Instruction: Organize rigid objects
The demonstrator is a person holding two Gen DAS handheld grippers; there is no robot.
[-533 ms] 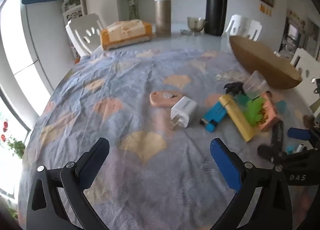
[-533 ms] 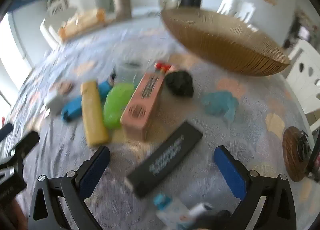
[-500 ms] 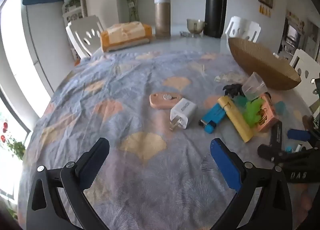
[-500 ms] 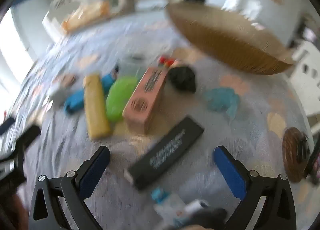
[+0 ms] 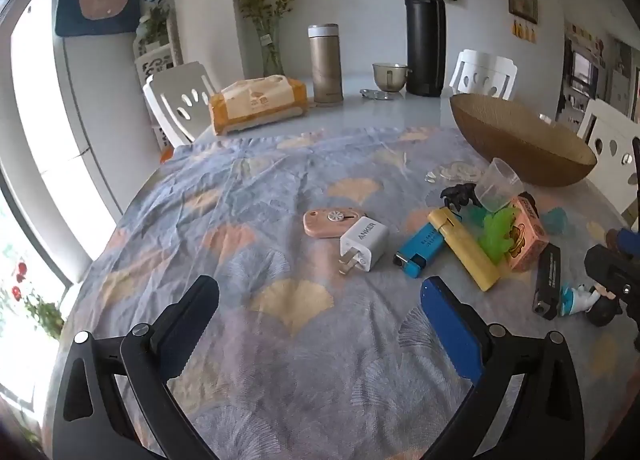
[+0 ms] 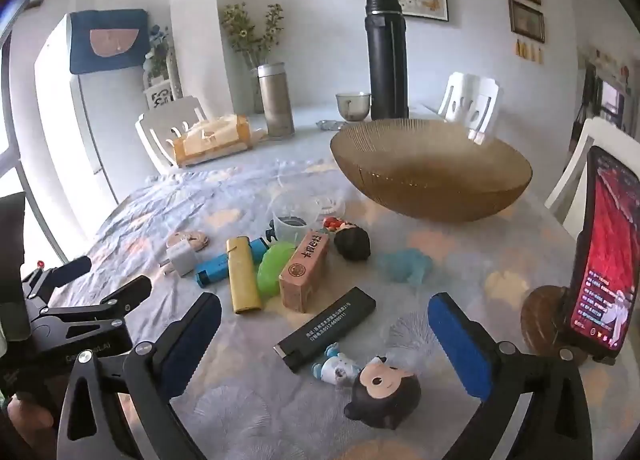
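Observation:
Small rigid objects lie in a cluster on the patterned tablecloth: a white charger (image 5: 364,244), a blue lighter (image 5: 418,250), a yellow lighter (image 5: 464,254), a pink cutter (image 5: 332,220), an orange box (image 6: 304,270), a black lighter (image 6: 326,328) and a cartoon figurine (image 6: 376,384). A brown ribbed bowl (image 6: 432,176) stands behind them. My left gripper (image 5: 320,316) is open and empty, short of the charger. My right gripper (image 6: 324,334) is open and empty, its fingers either side of the black lighter and figurine.
A phone on a round stand (image 6: 600,260) is at the right edge. A green toy (image 6: 274,264), a clear cup (image 6: 290,220), a black toy (image 6: 352,242) and a blue soft thing (image 6: 406,266) lie among the objects. Tissue pack (image 5: 260,102), flasks and chairs stand at the back.
The right gripper has drawn back and tilted up; the bowl and room now show in full and the figurine sits between its fingers. The left gripper has barely moved.

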